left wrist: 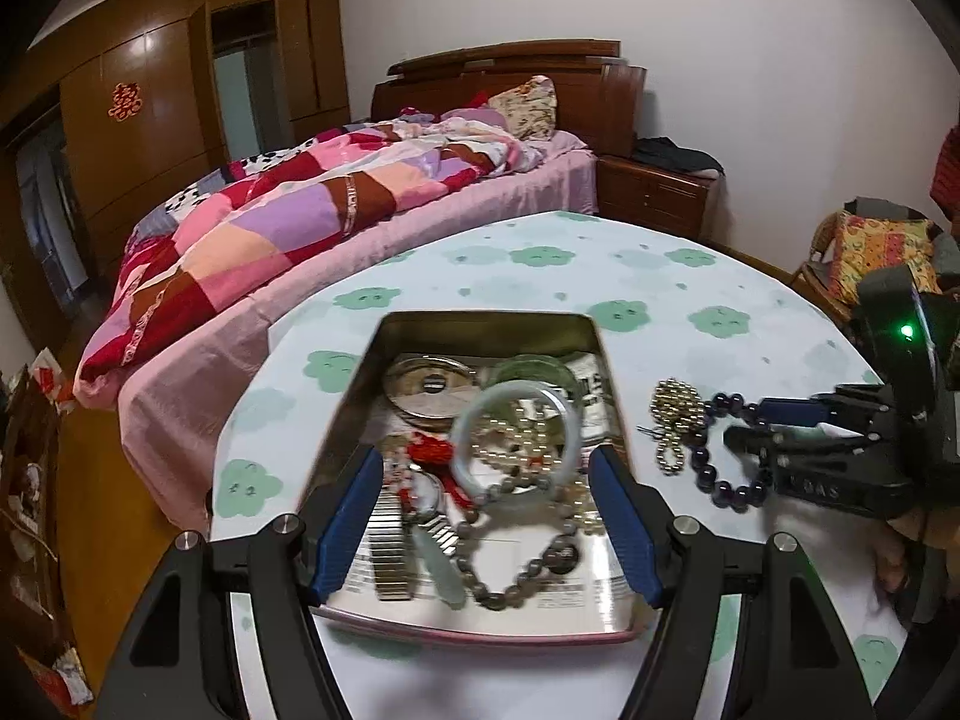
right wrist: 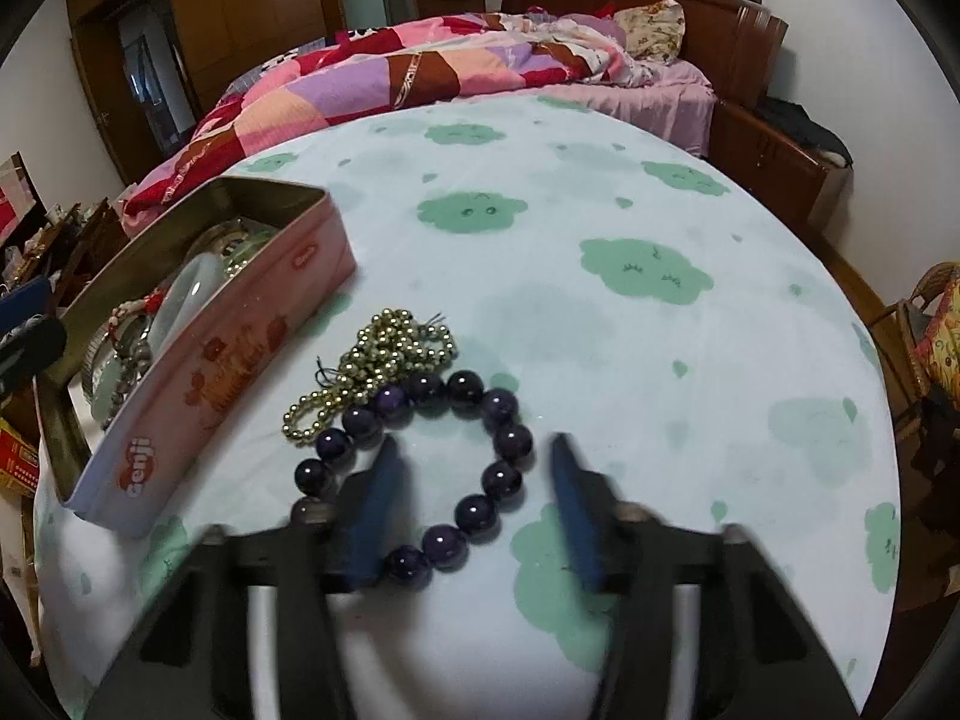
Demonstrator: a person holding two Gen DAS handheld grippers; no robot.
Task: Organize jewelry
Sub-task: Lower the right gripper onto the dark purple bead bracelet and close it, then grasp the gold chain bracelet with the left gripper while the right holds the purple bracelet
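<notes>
The purple bracelet [right wrist: 420, 468] is seen lying on the tabletop [right wrist: 630, 360] beside the gold beads [right wrist: 372, 366], straddled by the released right tool [right wrist: 474, 510]. The left tool [left wrist: 486, 510], also spread, is held over the tin [left wrist: 360, 372] of jewelry.

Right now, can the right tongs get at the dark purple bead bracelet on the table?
Probably yes: the right tongs are open, with one finger inside the dark purple bead bracelet and one outside. Nothing blocks them.
</notes>
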